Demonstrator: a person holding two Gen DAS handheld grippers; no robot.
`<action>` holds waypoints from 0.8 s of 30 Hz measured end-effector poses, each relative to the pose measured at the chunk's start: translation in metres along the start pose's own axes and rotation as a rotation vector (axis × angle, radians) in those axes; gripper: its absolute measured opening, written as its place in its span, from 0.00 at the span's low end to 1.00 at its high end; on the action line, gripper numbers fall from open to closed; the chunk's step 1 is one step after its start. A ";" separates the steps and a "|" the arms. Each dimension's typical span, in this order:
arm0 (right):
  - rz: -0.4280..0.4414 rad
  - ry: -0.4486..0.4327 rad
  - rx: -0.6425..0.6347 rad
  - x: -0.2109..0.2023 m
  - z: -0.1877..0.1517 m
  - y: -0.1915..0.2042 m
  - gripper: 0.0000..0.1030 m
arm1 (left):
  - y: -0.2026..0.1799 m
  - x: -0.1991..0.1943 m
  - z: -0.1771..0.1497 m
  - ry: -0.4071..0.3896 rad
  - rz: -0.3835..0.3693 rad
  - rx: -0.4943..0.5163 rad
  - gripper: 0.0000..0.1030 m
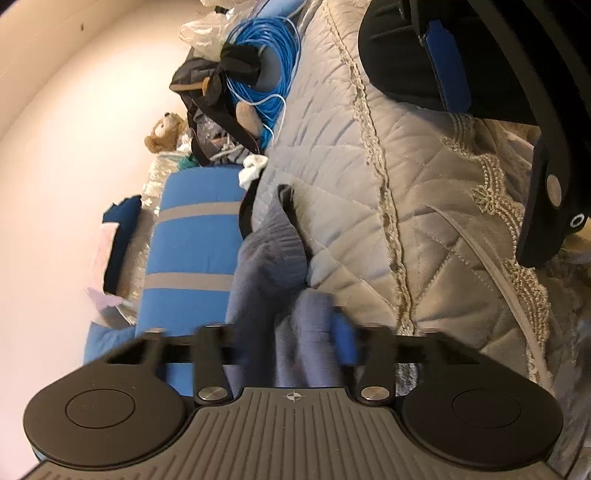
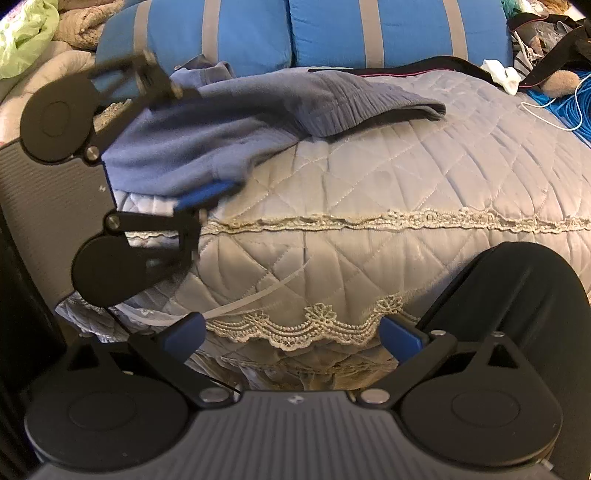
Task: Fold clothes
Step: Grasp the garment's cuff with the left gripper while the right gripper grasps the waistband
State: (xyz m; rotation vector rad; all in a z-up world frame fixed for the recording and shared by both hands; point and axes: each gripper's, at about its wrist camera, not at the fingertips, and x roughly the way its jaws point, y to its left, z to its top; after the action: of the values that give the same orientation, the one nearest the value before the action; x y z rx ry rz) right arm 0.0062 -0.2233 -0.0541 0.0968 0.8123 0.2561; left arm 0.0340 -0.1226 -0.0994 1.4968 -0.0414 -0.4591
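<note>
A blue-grey sweatshirt (image 2: 221, 122) lies crumpled on the quilted grey bedspread (image 2: 369, 177), near the pillows. In the left wrist view the same sweatshirt (image 1: 273, 266) fills the space between my left gripper's (image 1: 295, 343) wide-set fingers; whether they pinch it is unclear. From the right wrist view the left gripper (image 2: 184, 147) is at the sweatshirt's near left edge, with cloth lying over its blue lower finger (image 2: 203, 194). My right gripper (image 2: 291, 334) is open and empty, low over the bed's lace-trimmed front edge. It also shows in the left wrist view (image 1: 491, 77), top right.
Blue pillows with grey stripes (image 2: 369, 33) line the head of the bed. A coil of blue cable (image 1: 266, 62), a black bag (image 1: 207, 92), a teddy bear (image 1: 162, 133) and a white sock (image 2: 502, 75) clutter one side. A dark-clothed knee (image 2: 509, 295) is at the bed's front.
</note>
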 end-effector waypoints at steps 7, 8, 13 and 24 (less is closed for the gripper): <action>0.020 -0.010 0.001 -0.002 -0.001 -0.001 1.00 | 0.031 -0.016 -0.005 0.004 -0.003 -0.219 0.10; 0.025 -0.013 0.005 -0.002 -0.001 -0.001 1.00 | 0.037 -0.020 -0.006 0.005 0.006 -0.249 0.10; 0.055 -0.029 0.027 -0.006 0.001 -0.004 1.00 | 0.071 -0.049 -0.009 -0.018 0.059 -0.365 0.10; 0.080 -0.170 0.007 -0.035 0.012 -0.002 1.00 | 0.121 -0.101 -0.020 -0.022 0.112 -0.486 0.10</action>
State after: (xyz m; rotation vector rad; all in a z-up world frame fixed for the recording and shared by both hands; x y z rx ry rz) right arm -0.0081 -0.2340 -0.0218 0.1559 0.6412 0.3157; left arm -0.0202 -0.0712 0.0407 1.0066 -0.0282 -0.3634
